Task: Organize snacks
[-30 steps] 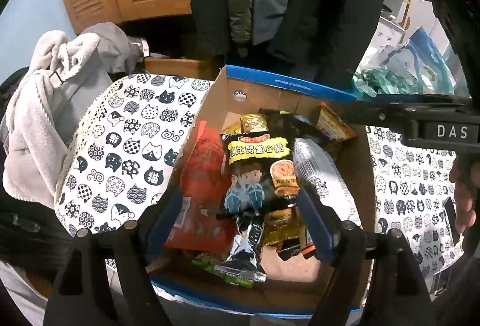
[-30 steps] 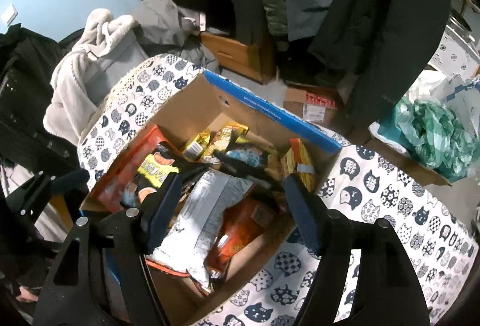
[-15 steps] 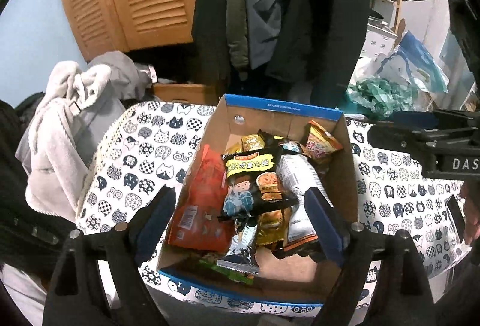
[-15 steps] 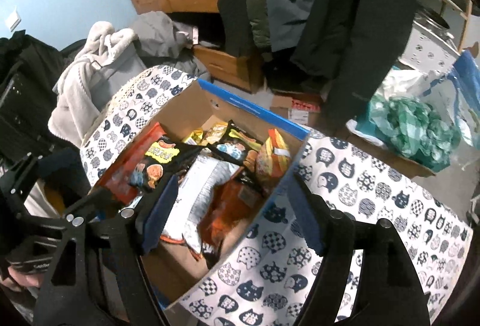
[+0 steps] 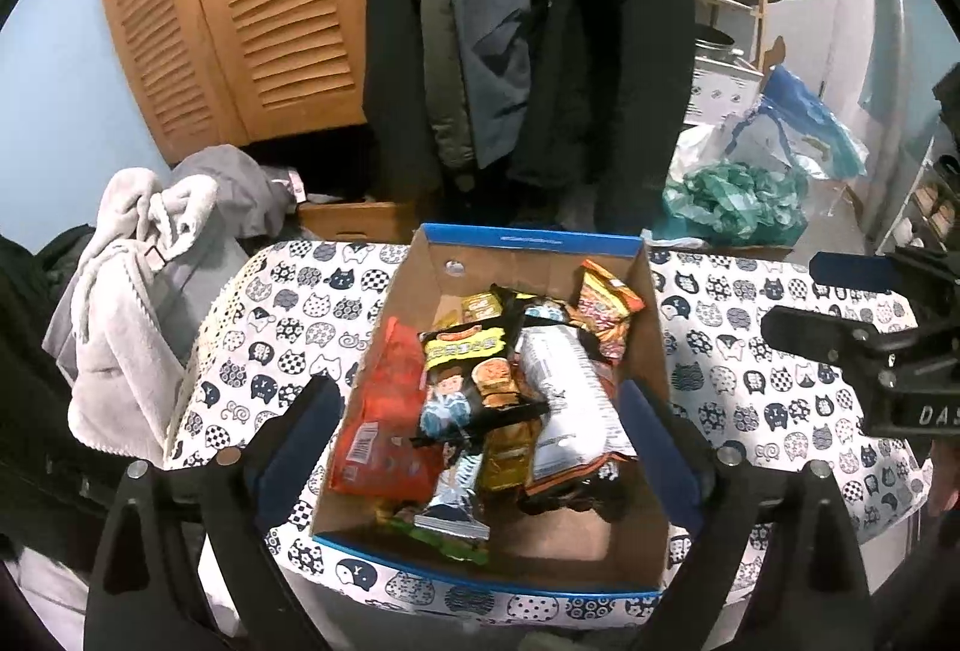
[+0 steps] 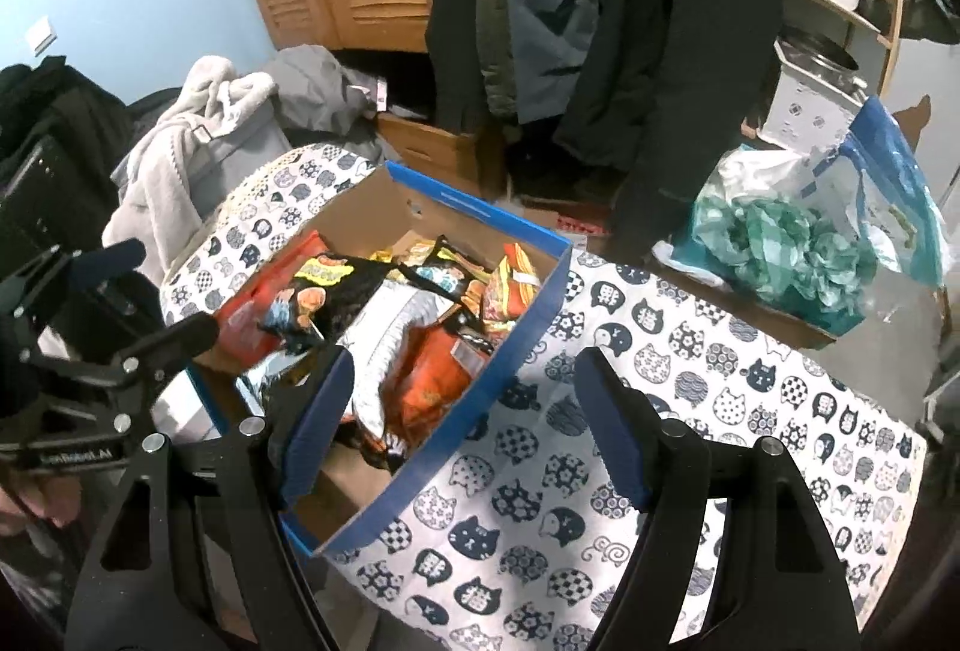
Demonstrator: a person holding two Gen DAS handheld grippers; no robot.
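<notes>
The cardboard box [image 5: 528,255] of snack packets [image 5: 480,399] is set on the cat-print tablecloth [image 5: 288,315]. The left gripper [image 5: 486,447] is held above it, jaws just opened wider, nothing gripped. The right gripper [image 6: 462,423] is released and empty, the box at its left finger

The left hand-held gripper [image 5: 480,441] is a matte black frame with two broad arms, each carrying round silver screw heads and a triangular cut-out lower down. Its fingers [image 5: 300,435] are lined on the inner face with dark blue pads. The right hand-held gripper [image 6: 462,423] is built the same: black arms, silver screws, blue-lined fingers [image 6: 618,435]. White lettering beginning "DAS" marks the side of the right unit's body in the left wrist view; small white print on the left unit's body in the right wrist view is too blurred to read with certainty.
</notes>
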